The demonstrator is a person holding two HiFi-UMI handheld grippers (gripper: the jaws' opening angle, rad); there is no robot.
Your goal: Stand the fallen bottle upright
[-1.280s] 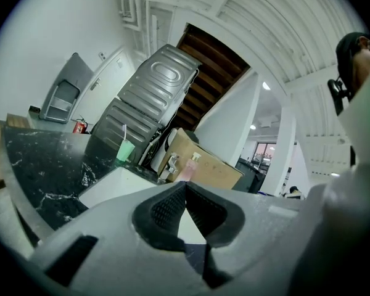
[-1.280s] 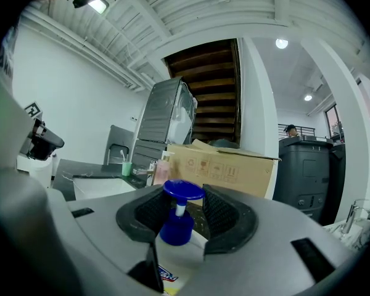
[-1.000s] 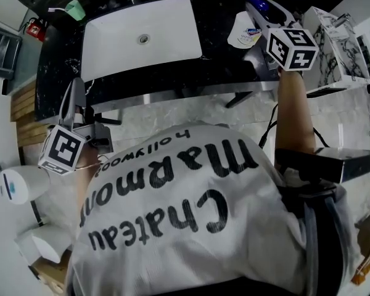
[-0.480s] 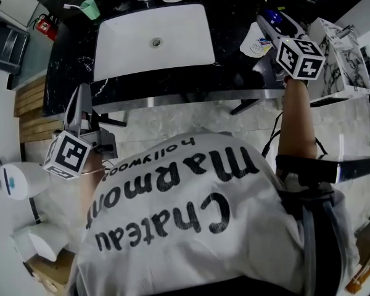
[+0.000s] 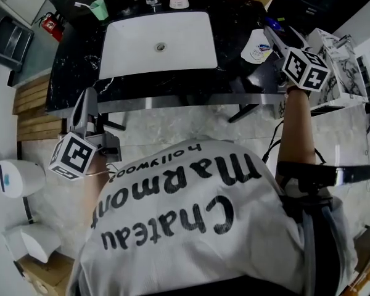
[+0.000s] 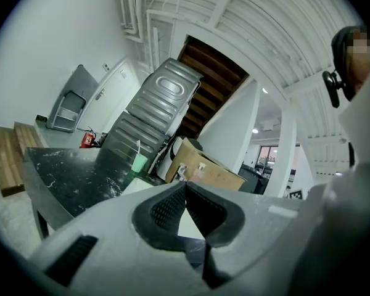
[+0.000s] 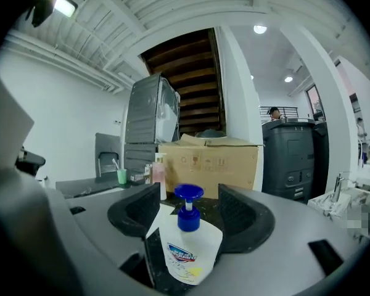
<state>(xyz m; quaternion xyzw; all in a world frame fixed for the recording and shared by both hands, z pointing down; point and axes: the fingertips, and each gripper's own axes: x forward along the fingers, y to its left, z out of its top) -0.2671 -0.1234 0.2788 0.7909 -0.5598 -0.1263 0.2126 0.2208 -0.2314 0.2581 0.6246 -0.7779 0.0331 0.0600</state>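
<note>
The white plastic pump bottle, with a blue pump head and a printed label on its front, stands upright directly between the jaws of the right gripper. Its base is on the black veined stone countertop. Those jaws have just been opening and are now spread wide. The bottle sits in the gap and the pads appear clear of its sides, so the standing-up looks done and the release is under way.

Judging by its shape, the bottle is smooth, slightly yielding plastic, light to moderate in weight; how full it is cannot be told. The body tapers towards the base, so a nudge could tip it. The best hold would be across the broad body just below the shoulders. The pump head would sink or swivel, and the slick label area may slip.

Ahead of the right gripper and beyond the bottle are a brown cardboard box, a pale pink bottle and a green cup holding a toothbrush. The white rectangular sink basin lies off to that gripper's left.

The left gripper is well apart, short of the counter's near edge. Its jaws are pressed together on nothing.
</note>
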